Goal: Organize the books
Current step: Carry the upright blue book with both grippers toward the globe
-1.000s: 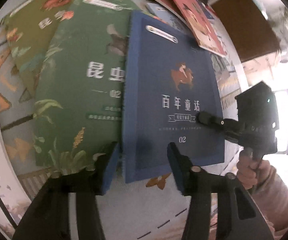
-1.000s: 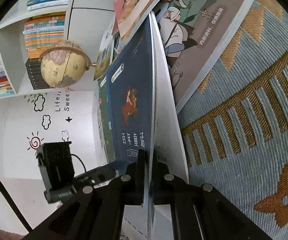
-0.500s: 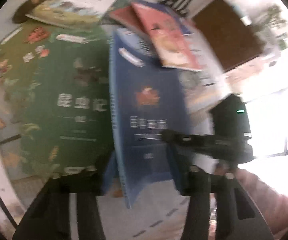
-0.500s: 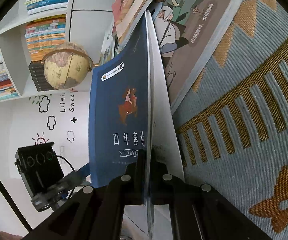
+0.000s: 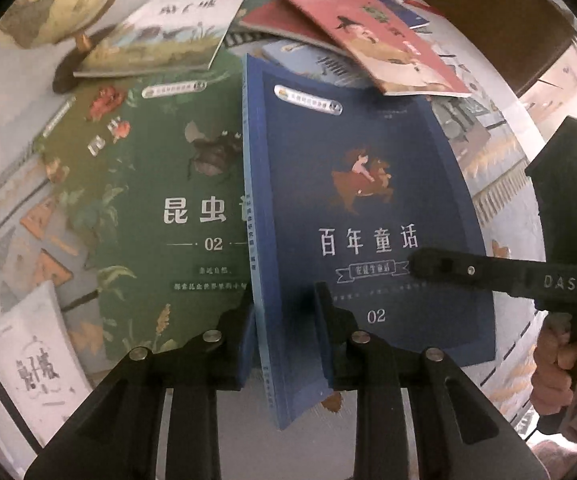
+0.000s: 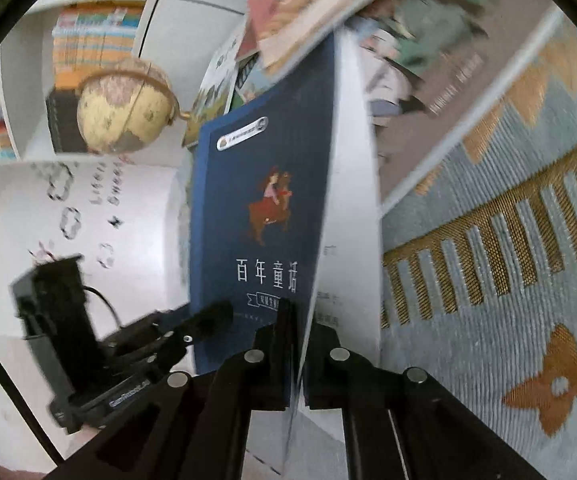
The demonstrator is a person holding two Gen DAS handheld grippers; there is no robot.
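The left hand-held gripper [image 5: 284, 332] clamps the blue book [image 5: 360, 216] at its spine edge; the right hand-held gripper [image 6: 298, 356] pinches only its front cover, lifted off the pages; beneath lies a woven rug [image 6: 508, 288] — blue-grey, orange motifs — strewn with glossy books beside a globe [image 6: 122, 108].

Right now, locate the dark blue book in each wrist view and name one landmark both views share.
Left wrist view: the dark blue book fills the centre, its spine edge between the left gripper fingers.
Right wrist view: it stands left of centre, its cover clamped in the right gripper.
Shared landmark: the globe, top left in the left view, upper left in the right.
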